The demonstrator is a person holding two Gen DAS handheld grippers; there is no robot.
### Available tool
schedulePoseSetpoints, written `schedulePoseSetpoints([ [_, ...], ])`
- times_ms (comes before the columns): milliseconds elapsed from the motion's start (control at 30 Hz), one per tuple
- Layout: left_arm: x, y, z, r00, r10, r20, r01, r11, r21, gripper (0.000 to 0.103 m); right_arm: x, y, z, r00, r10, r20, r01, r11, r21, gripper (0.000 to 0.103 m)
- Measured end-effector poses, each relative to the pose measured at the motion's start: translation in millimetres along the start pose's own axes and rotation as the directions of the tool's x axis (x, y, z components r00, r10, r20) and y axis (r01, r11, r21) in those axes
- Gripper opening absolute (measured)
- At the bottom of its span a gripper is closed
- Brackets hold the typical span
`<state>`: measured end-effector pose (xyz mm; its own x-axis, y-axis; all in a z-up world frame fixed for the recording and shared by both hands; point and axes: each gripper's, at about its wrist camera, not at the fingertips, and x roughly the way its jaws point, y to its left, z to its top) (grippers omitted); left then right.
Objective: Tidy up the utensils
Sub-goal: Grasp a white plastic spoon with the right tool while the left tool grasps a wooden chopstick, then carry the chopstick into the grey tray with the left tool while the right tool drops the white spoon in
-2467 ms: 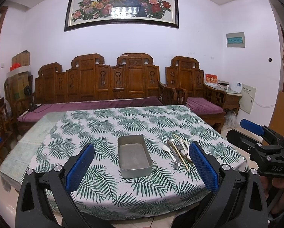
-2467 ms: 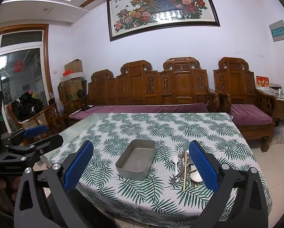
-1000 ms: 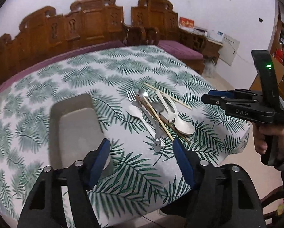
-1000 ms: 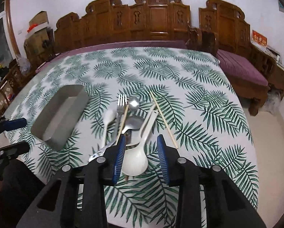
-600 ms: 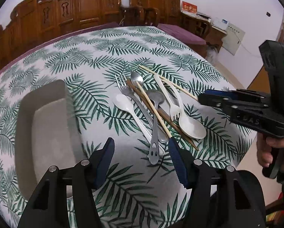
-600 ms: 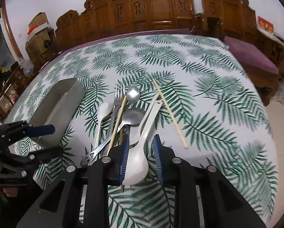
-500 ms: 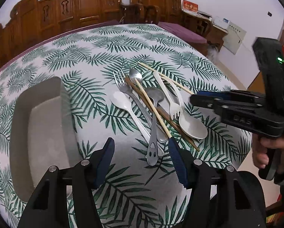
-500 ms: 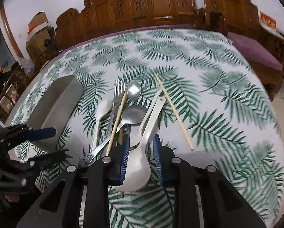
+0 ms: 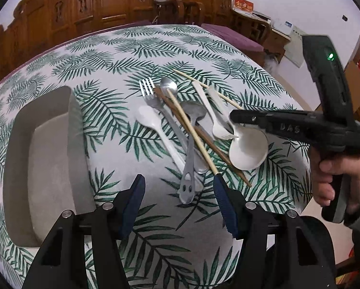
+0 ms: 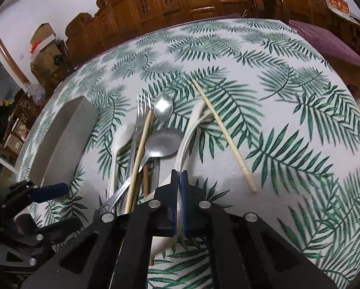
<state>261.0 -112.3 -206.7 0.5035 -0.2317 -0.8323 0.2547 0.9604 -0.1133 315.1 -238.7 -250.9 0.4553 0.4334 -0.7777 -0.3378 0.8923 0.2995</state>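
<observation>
My right hand-held gripper (image 10: 179,180) is clamped on the white spoon (image 9: 248,148), handle pointing away from me, with the tray (image 9: 47,159) off to its left.

On your tabletop (image 9: 112,55) the tray (image 9: 42,159) sits to the left, with the pile of utensils (image 9: 184,125) to its right. One chopstick (image 10: 224,136) lies apart on the pile's right side. Behind the tabletop stands the wooden bench (image 9: 83,2).
</observation>
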Motion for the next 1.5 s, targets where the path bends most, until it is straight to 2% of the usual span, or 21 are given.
schedulePoseSetpoints([
  [67,2.1,-4.1,1.4,1.0,-0.005,0.003,0.005,1.0,0.004,0.055,-6.7,-2.3,1.3,1.0,0.008,0.01,-0.008,1.0,-0.006,0.003],
  [233,13.6,-13.4,10.3,1.0,-0.025,-0.01,0.025,1.0,0.005,0.045,-19.0,-2.7,6.1,1.0,0.003,0.025,-0.002,0.999,-0.044,0.002],
  [467,42.1,-22.3,24.1,0.998,-0.044,-0.048,0.044,0.999,-0.012,0.026,-34.6,-2.8,12.0,0.998,-0.011,0.054,0.016,0.995,-0.093,0.002],
  [567,55.2,-23.8,27.9,0.997,-0.039,-0.069,0.038,0.999,-0.023,0.021,-38.6,-8.7,13.0,0.998,-0.015,0.059,0.02,0.996,-0.09,0.002],
  [600,59.6,-24.1,29.0,0.997,-0.035,-0.075,0.033,0.999,-0.026,0.017,-39.3,-10.5,13.3,0.998,-0.016,0.06,0.021,0.996,-0.088,0.002],
  [867,61.4,-21.5,33.9,0.998,-0.009,-0.063,0.006,0.999,-0.051,0.005,-44.4,-13.9,16.4,0.997,-0.01,0.073,0.016,0.997,-0.077,0.003],
  [1100,51.5,-20.1,31.4,0.998,0.016,-0.062,-0.018,0.999,-0.046,0.004,-49.1,-5.1,18.5,0.997,-0.002,0.083,0.01,0.995,-0.095,0.003],
  [1500,-14.3,9.6,31.3,0.999,0.017,0.048,-0.015,0.999,-0.043,0.004,-63.9,32.7,23.9,0.993,0.047,0.113,-0.028,0.986,-0.163,0.002],
])
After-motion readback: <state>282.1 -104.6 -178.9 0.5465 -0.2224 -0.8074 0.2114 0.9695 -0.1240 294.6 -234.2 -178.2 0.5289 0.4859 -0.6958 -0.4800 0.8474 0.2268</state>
